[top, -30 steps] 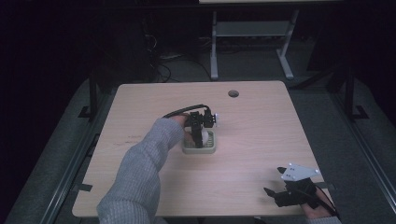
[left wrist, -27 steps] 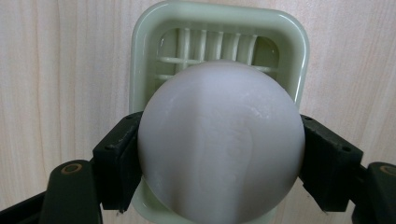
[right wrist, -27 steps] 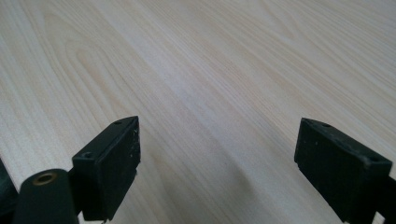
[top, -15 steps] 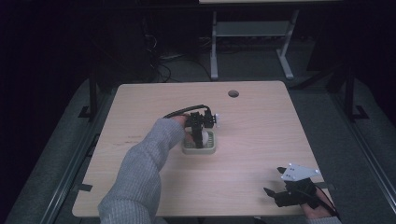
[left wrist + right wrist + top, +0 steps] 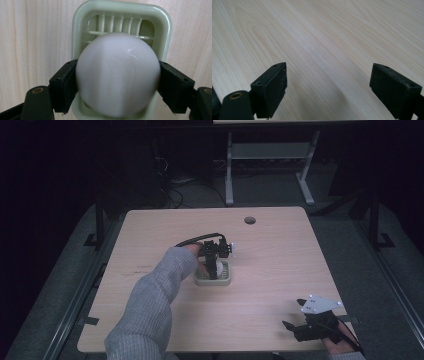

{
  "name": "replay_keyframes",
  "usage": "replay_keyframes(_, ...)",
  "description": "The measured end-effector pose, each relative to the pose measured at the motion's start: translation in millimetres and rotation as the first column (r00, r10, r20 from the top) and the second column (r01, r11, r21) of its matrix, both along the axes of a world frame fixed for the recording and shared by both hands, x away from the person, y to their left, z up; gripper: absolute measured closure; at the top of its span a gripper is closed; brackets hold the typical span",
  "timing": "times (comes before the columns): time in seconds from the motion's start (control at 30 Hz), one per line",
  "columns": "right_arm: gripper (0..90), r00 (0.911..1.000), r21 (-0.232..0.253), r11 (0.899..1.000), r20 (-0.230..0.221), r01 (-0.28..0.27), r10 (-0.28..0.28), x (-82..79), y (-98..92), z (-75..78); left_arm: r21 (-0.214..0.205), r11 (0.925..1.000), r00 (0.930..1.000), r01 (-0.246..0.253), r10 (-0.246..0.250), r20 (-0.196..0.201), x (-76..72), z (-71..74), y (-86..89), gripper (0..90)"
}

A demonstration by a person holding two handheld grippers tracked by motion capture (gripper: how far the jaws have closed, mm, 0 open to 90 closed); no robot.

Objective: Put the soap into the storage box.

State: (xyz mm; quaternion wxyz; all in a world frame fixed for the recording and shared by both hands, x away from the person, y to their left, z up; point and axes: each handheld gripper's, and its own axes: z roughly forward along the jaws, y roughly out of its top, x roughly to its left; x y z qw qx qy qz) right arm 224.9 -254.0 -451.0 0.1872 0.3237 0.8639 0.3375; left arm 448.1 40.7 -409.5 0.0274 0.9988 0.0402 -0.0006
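A white egg-shaped ball (image 5: pixel 117 75) sits between the two black jaws of my left gripper (image 5: pixel 117 85), which is shut on it from both sides. Right under it lies a pale green square slicer tray (image 5: pixel 80 22) with thin ribs across its opening. From the high view, the left gripper (image 5: pixel 214 265) points down over that tray (image 5: pixel 224 281) near the table's middle, with a grey sleeve behind it. My right gripper (image 5: pixel 295 327) rests near the table's front right corner. Its jaws stand wide open over bare wood (image 5: pixel 328 82), holding nothing.
The light wooden table (image 5: pixel 280 250) has a round cable hole (image 5: pixel 249 220) near its far edge. Beyond the table stands a white metal frame (image 5: pixel 270 155) on a dark floor. A black cable (image 5: pixel 192 240) loops from the left gripper.
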Motion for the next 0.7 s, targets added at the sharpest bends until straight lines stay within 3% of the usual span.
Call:
replay_keyframes(0.13, 13.9, 1.0000, -0.004, 1.000, -0.002, -0.004, 0.004, 0.2, 0.4, -0.5, -0.045, 0.9990, 0.9999, -0.010, 0.010, 0.011, -1.2, 7.9, 1.0, 23.0)
replay_keyframes(0.33, 13.9, 1.0000, -0.002, 1.000, 0.000, -0.006, 0.006, -0.2, 1.0, -0.1, -0.027, 0.9996, 0.9999, -0.009, 0.009, 0.010, -2.1, 10.1, 3.1, 22.6)
replay_keyframes(0.7, 13.9, 1.0000, 0.003, 1.000, 0.000, -0.004, 0.004, -0.5, 1.1, 0.2, -0.034, 0.9994, 0.9996, -0.008, 0.009, 0.025, -6.3, 13.3, 2.7, 20.9)
